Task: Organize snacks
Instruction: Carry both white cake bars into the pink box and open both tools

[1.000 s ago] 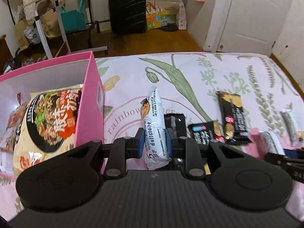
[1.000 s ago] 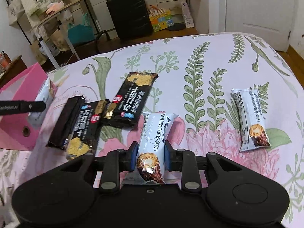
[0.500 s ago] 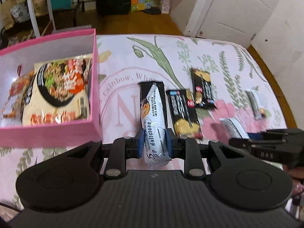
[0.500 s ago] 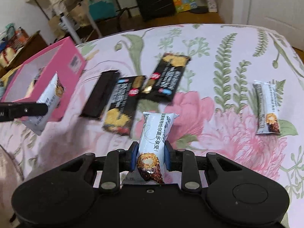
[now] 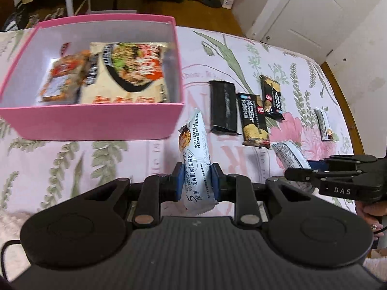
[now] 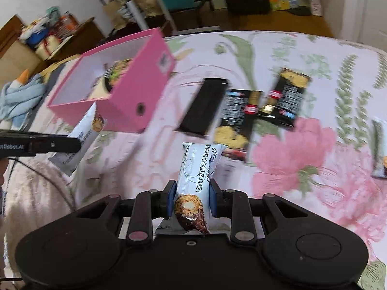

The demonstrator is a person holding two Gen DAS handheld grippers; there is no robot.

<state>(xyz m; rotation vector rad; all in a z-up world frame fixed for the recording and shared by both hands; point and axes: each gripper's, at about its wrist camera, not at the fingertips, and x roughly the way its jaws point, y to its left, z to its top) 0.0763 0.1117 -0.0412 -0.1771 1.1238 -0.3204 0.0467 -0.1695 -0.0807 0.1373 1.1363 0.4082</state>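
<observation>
Each gripper, left gripper (image 5: 195,185) and right gripper (image 6: 191,199), clamps a white snack packet (lengthwise, end forward), evidently for dropping into the pink box (image 5: 96,120).

The left gripper (image 5: 196,181) points steeply downward, its blue pads clamped together on something held upright between them. The right gripper (image 6: 191,197) tilts down alike, pads pinched tight, a hand (image 5: 367,211) gripping its handle behind.

Soft even indoor daylight, faint shadows, heavy motion blur on the pink box (image 6: 135,91) toward ten o'clock in the right view, fisheye bending at edges, dark vignetted corners
</observation>
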